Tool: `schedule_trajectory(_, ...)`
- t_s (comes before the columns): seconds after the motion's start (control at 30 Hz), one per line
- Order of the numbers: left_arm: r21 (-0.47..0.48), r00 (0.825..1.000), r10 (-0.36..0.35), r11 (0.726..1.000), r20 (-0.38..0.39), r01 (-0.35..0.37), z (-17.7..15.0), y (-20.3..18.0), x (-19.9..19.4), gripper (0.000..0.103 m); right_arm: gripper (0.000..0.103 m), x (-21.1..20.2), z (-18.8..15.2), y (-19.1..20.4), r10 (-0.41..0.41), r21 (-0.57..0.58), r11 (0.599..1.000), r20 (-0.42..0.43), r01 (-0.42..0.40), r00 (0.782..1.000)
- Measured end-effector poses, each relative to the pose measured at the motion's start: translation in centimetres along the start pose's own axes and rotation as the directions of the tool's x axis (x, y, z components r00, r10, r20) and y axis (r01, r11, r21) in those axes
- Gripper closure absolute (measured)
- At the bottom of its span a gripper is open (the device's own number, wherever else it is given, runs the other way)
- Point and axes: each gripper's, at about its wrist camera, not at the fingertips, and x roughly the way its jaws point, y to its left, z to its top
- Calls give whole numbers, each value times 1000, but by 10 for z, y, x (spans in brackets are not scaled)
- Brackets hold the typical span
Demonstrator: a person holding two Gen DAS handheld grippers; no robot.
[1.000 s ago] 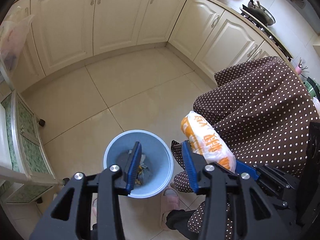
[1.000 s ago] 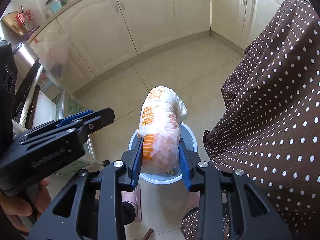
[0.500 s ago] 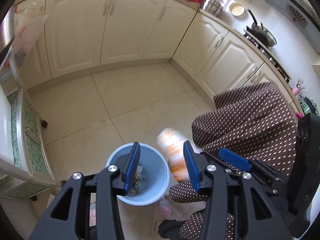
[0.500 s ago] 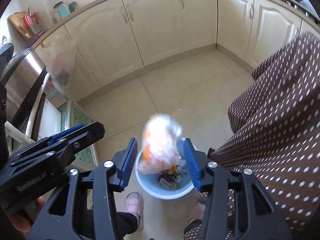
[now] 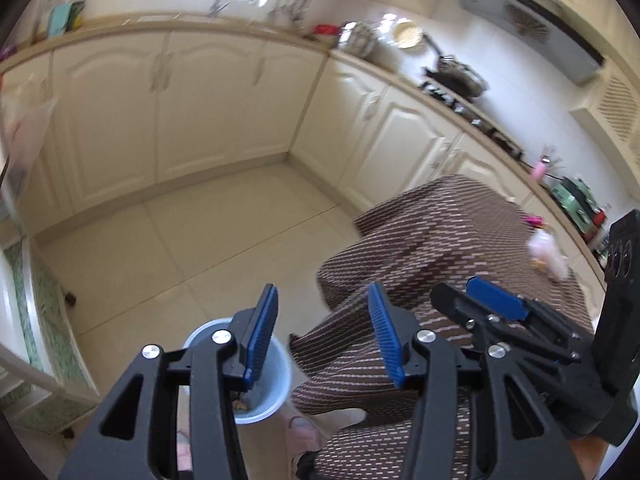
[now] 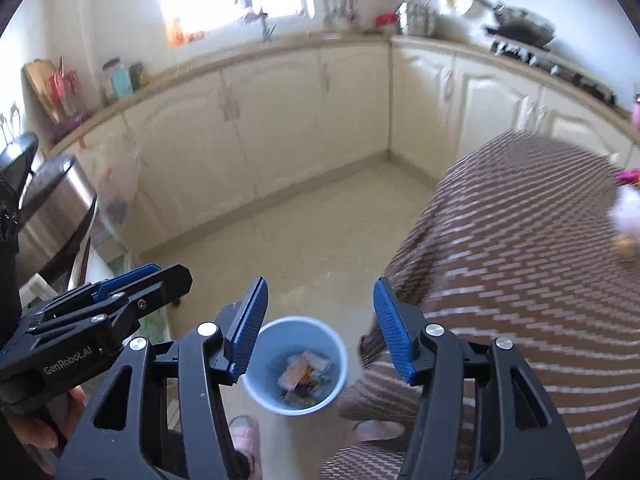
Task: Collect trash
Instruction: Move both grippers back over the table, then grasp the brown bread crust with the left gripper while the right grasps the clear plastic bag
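Note:
A light blue bin [image 6: 304,330] stands on the tiled floor beside the table. Inside it, on top of other scraps, lies the orange-and-white plastic bag [image 6: 298,372]. My right gripper [image 6: 320,332] hangs high above the bin, its jaws opening and nothing between them. In the left wrist view the bin [image 5: 276,380] is half hidden behind a finger. My left gripper [image 5: 322,336] is also opening and holds nothing. Each gripper shows in the other's view: the right gripper [image 5: 468,300] and the left gripper [image 6: 156,276].
A table under a brown dotted cloth [image 6: 520,280] fills the right side, with small pink and white scraps [image 5: 544,252] near its far edge. Cream cabinets [image 5: 180,112] line the back. A steel appliance [image 6: 52,208] and a green-panelled cart [image 5: 44,320] stand at the left. A slippered foot [image 6: 244,436] is beside the bin.
The right gripper let go of the orange-and-white bag, which fell into the bin. Both grippers rose and tilted up, so the bin looks smaller and the counters came into view.

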Motion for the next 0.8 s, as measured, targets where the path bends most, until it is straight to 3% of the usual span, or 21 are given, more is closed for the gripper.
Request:
schedule_trajectory(0.13, 100, 998, -51, 994, 24, 48, 6, -55, -9, 51, 47, -44, 3, -41, -59, 26, 998, 61, 57, 996)
schedule_trajectory(0.37, 283, 987, -155, 946, -33, 158, 2, -171, 9, 51, 45, -97, -9, -137, -219, 117, 971, 102, 207, 970)
schedule_trajectory(0.57, 389, 976, -193, 895, -103, 218, -7, -249, 44, 48, 44, -116, -23, -201, -321, 181, 936, 80, 303, 944)
schedule_trajectory(0.8, 444, 969, -178, 864, -173, 238, -7, -302, 99, 47, 42, -115, -32, -251, -362, 238, 909, 39, 343, 931)
